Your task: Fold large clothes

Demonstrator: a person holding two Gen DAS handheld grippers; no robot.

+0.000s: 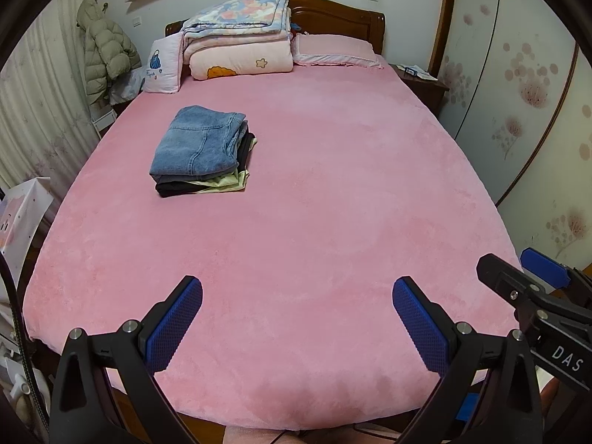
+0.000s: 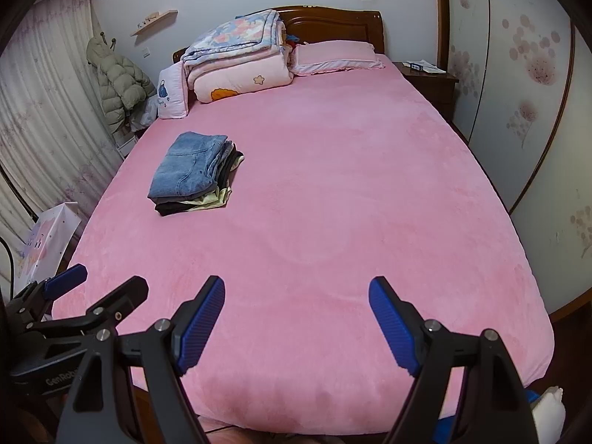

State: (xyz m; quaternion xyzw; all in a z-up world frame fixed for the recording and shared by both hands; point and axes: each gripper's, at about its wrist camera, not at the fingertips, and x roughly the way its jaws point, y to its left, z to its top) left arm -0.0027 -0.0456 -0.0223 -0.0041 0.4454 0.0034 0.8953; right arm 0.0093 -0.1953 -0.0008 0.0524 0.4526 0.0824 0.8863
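A stack of folded clothes (image 1: 201, 151) lies on the left half of the pink bed (image 1: 333, 203), with folded blue jeans on top of dark and pale yellow garments. The right wrist view shows the same stack (image 2: 194, 175) on the bed (image 2: 333, 222). My left gripper (image 1: 298, 296) hovers open over the foot of the bed, nothing between its blue pads. My right gripper (image 2: 296, 296) is open too and holds nothing. It also shows in the left wrist view as the right gripper (image 1: 518, 270) at the far right. The left gripper (image 2: 103, 281) appears at the lower left of the right wrist view.
Folded quilts (image 1: 240, 40) and a pink pillow (image 1: 336, 50) sit against the wooden headboard (image 1: 333, 11). A puffer jacket (image 1: 105, 51) hangs at the left by the curtains. A nightstand (image 1: 421, 77) and wardrobe doors (image 1: 525, 92) stand on the right. A white bag (image 2: 51, 236) rests at the bed's left.
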